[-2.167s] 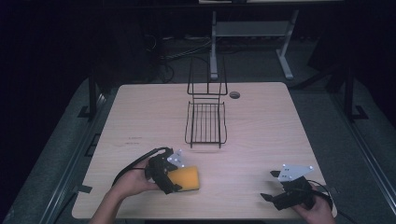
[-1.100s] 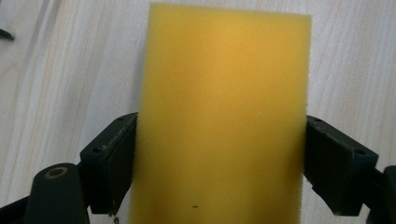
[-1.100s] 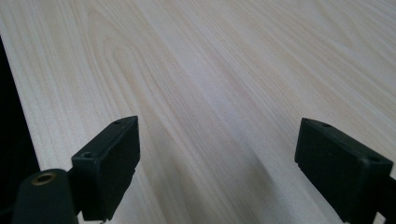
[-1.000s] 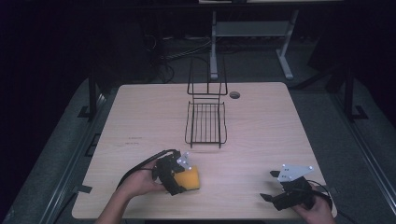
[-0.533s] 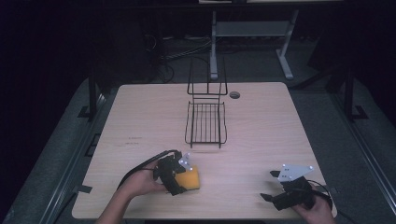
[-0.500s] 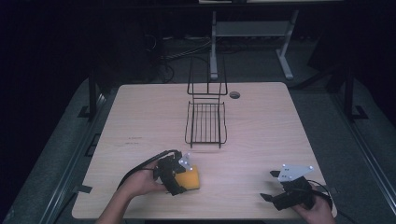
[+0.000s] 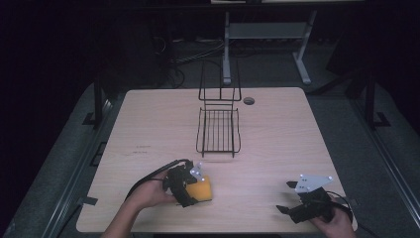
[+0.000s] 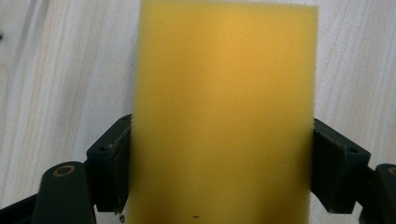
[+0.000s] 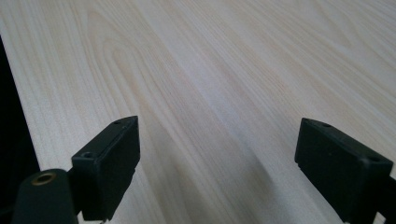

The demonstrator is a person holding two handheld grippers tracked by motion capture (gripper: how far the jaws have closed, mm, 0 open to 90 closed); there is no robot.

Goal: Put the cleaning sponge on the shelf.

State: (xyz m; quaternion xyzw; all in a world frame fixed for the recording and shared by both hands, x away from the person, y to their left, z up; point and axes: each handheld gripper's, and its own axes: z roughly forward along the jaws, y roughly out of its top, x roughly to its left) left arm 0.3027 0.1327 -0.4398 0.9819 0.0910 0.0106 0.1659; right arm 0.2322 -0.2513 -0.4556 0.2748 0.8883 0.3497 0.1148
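Note:
A yellow sponge (image 7: pixel 200 189) sits between the jaws of my left gripper (image 7: pixel 190 187) near the table's front left. In the left gripper view the sponge (image 8: pixel 223 112) fills the gap, and both black jaws press on its sides, so the left gripper (image 8: pixel 219 172) is shut on the sponge. My right gripper (image 7: pixel 287 208) rests low at the front right with its jaws wide apart. In the right gripper view the right gripper (image 9: pixel 238 163) stands over bare wood with nothing between the jaws.
A black wire rack (image 7: pixel 218 130) with an upright back stands at the middle of the wooden table (image 7: pixel 148 124). A round cable hole (image 7: pixel 248 100) lies near the far edge. Dark floor, cables and a desk frame (image 7: pixel 267 29) lie beyond.
My left gripper has carried the sponge slightly right and toward the rack, then held still. The right gripper has not moved.

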